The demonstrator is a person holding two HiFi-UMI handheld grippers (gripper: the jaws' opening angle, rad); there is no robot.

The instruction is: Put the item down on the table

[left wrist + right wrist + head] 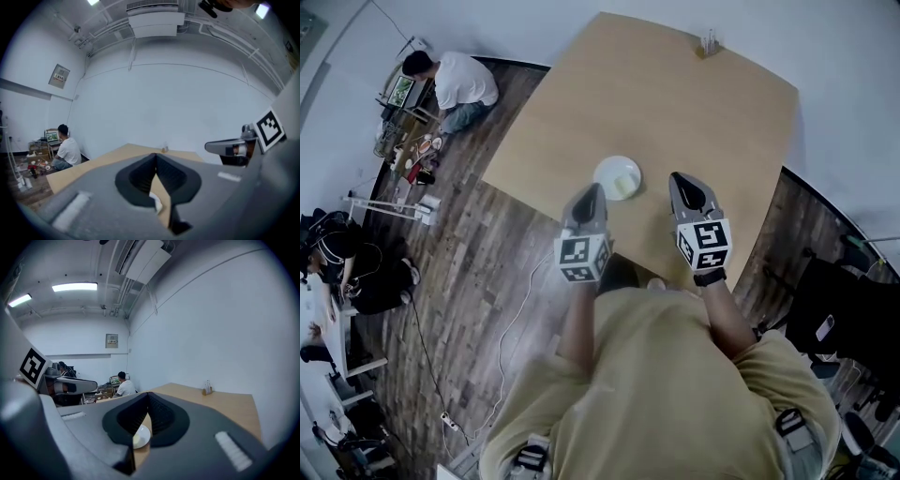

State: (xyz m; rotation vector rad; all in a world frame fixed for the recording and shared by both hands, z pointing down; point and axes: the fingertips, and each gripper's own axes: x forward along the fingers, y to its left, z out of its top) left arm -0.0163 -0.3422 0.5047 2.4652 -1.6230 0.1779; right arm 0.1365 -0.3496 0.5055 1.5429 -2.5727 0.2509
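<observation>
I record a round white plate [617, 177] carrying a pale yellow piece [625, 186], resting on the tan bench [675, 103] close to its near edge. The left tongs [592, 193] and right tongs [686, 184] flank it, each pressed together and holding nothing. Beyond the plate the bench runs open to a small holder [709, 44] at the far edge.

Left gripper view: my left gripper [156, 155] covers most of the plate [156, 202]; only a white sliver shows, at 6 o'clock. Head view: pale item [624, 186] on the plate and holder [709, 43] at 1 o'clock are too small to identify.
</observation>
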